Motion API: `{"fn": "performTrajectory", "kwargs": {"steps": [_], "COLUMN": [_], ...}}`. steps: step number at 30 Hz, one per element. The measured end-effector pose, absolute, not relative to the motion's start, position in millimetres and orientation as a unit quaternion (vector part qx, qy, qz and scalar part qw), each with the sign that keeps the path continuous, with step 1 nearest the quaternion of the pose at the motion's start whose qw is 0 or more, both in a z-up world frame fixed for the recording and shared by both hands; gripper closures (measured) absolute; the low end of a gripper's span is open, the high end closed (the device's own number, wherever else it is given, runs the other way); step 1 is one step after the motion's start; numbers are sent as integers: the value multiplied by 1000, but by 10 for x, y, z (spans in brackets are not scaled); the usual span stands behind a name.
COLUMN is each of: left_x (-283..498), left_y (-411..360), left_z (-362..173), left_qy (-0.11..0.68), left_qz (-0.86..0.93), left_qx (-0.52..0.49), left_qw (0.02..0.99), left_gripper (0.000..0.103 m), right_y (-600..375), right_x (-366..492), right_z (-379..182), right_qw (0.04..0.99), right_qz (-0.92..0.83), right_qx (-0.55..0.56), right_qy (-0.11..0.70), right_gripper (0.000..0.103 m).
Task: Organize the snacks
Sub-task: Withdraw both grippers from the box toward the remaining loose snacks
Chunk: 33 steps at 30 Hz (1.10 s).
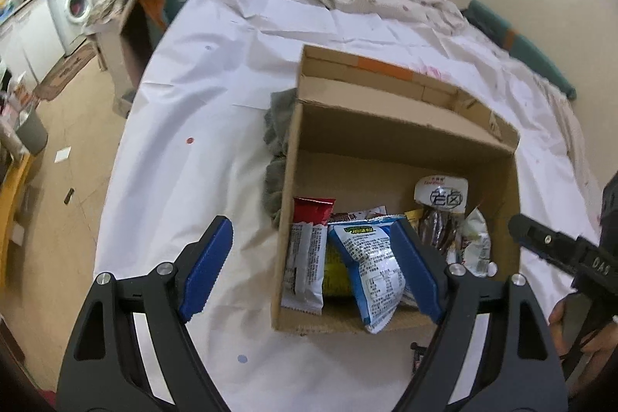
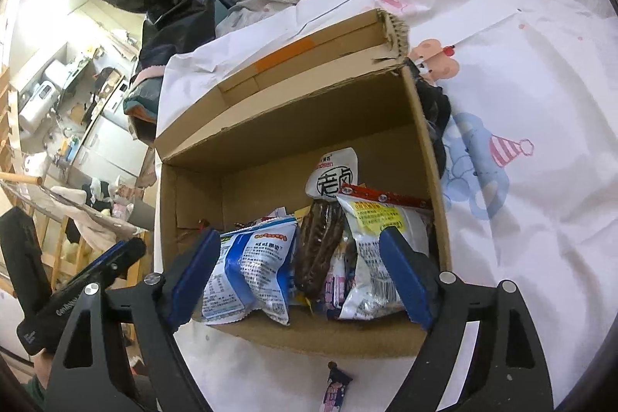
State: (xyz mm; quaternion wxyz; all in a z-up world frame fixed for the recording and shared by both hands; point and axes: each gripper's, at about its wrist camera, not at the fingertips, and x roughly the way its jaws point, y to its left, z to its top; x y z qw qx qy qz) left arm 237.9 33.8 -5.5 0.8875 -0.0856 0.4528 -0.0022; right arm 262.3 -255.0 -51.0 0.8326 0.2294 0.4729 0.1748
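Cardboard box (image 2: 421, 157) holds the crinkly, light, slippery snack packets (image 2: 255, 269) | stray pink packet (image 2: 335, 389) just outside box: pinch its middle | left tool (image 1: 309, 269), right tool (image 2: 301, 273): both apart, empty

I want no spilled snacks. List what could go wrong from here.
1. The blue-and-white packet leans over the cardboard box's near edge; a nudge may tip it out.
2. One small pink packet lies outside on the sheet and may get overlooked.
3. Both open grippers, left and right, crowd the box and may collide.
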Motion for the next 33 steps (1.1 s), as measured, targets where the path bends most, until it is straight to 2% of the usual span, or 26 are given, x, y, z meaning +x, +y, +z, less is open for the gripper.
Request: {"fn": "performTrajectory", "kwargs": {"steps": [8,10,15,23,27,31,33], "left_x": [2013,1900,1666,1470,1385,1336,1323], "left_y": [464,504,567,547,551,592,624], "left_z": [-7,7,-36,-284,-337,-393,-421], "left_qy": [427,410,389,444,445,443,439], "left_qz": [15,22,57,53,67,72,75], "left_qx": [-85,-86,-70,-78,-84,-99,-102], "left_qw": [900,908,917,891,889,888,889], "left_gripper": [22,22,22,22,22,9,8], "right_y": [-2641,-2597,-2466,-2398,-2401,-2487,-2576], "right_x": [2324,2214,1917,1460,1334,1292,1308], "right_z": [-357,-308,-306,-417,-425,-439,-517], "right_qw": [850,861,876,872,871,875,869], "right_qz": [153,144,128,130,139,121,99], "right_qx": [218,200,150,140,142,141,149], "right_qy": [454,445,440,451,449,446,460], "right_gripper": [15,11,11,11,9,9,8]}}
